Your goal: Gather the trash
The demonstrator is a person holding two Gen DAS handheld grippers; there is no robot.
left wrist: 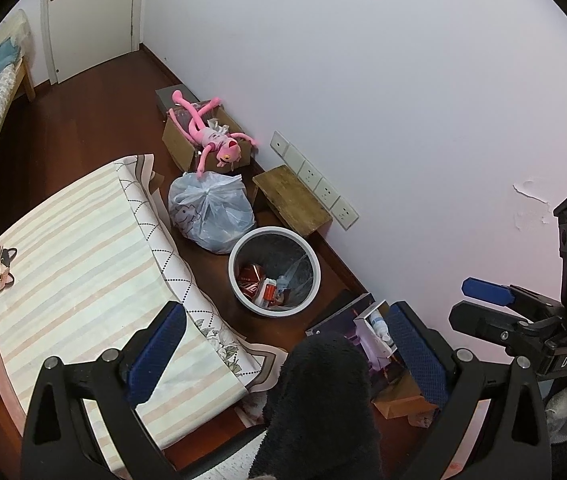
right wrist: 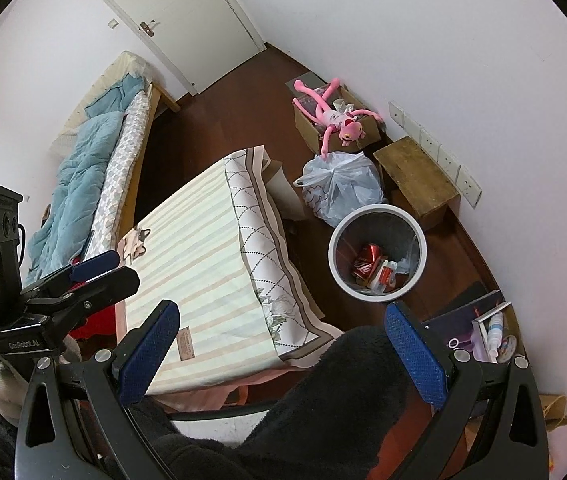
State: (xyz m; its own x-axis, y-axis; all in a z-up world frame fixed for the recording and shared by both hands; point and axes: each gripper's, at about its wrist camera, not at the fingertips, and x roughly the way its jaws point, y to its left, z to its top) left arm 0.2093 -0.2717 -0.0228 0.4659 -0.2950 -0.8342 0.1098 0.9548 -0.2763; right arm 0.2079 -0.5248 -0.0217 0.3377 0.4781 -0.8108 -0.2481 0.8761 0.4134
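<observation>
Open-topped bin [right wrist: 377,216] clear from above, hemmed by draped bench [right wrist: 203,216], tied plastic bag [right wrist: 341,186], wooden stool [right wrist: 415,172] and wall.

White walls [left wrist: 403,80], dark wood floor [left wrist: 83,128].

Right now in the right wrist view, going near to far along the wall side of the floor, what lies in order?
Round white trash bin holding crushed red cans → knotted translucent plastic bag → pink plush toy lying on an open cardboard box → closed white door.

pink plush toy [left wrist: 215,136], wooden stool [left wrist: 291,198], bed [right wrist: 95,152]
</observation>
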